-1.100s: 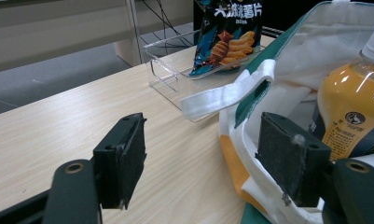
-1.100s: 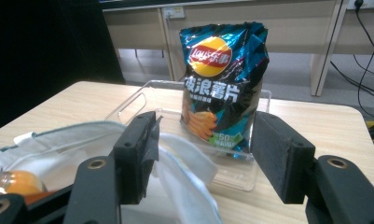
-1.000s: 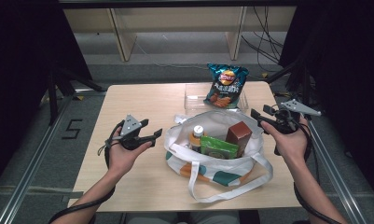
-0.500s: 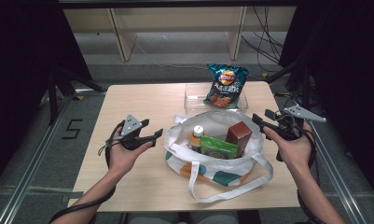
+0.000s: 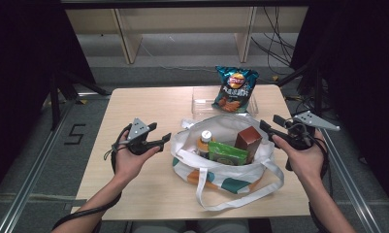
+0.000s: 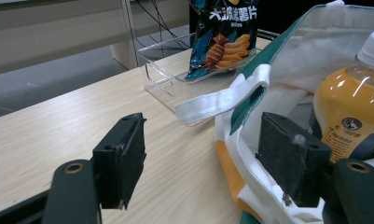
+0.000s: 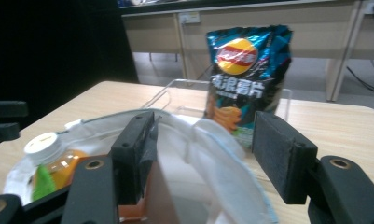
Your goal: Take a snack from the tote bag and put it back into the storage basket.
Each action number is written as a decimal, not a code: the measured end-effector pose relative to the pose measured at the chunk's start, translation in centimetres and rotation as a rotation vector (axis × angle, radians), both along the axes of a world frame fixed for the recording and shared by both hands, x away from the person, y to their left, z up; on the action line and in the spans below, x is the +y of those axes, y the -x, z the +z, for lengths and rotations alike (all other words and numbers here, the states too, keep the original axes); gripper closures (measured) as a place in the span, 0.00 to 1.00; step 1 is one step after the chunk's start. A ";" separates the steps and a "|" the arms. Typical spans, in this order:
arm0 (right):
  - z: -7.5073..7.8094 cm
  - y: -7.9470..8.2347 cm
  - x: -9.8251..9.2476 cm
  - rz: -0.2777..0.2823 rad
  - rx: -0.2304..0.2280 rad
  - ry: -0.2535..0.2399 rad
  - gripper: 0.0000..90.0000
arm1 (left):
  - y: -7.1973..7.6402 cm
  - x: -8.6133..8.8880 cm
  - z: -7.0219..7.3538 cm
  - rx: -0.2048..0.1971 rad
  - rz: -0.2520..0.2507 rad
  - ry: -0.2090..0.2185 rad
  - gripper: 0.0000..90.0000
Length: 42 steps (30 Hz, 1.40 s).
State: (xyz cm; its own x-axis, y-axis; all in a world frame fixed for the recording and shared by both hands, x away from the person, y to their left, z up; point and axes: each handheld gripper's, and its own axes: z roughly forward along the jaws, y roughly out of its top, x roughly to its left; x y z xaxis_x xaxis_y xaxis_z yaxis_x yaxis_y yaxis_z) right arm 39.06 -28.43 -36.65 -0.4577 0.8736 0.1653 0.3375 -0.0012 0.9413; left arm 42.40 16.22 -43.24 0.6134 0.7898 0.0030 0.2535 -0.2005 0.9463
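Grippers flank a white tote bag [image 5: 221, 165] near the table's [image 5: 148, 104] middle: left gripper [image 5: 155, 138] and right gripper [image 5: 272, 127], both jaws spread, empty. Inside stand an orange juice bottle [image 5: 205, 141], brown carton [image 5: 247, 141], green packet [image 5: 227, 154]. Farther off, a chip bag [image 5: 234, 89] leans in a clear tray [image 5: 200, 103].

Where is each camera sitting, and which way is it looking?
High view: sits above the person's side, looks forward and down on the table; both forearms, the left gripper and right gripper show.
Left gripper view: rides the left gripper, looks past its open jaws at the tote bag and orange bottle.
Right gripper view: rides the right gripper, looks over the bag's rim; its own jaws show.
Shared: all three see the chips bag standing in the clear tray.
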 end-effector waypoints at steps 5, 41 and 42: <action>0.0 0.5 0.7 0.031 -0.023 0.008 0.44 | 0.0 -0.1 0.2 -0.004 0.004 -0.007 0.35; -2.0 1.3 4.5 0.113 0.029 0.068 0.26 | 0.1 0.1 0.2 -0.004 0.009 -0.008 0.35; -2.2 1.1 4.5 0.116 0.008 0.073 0.26 | 0.2 0.1 0.2 -0.005 0.008 -0.009 0.35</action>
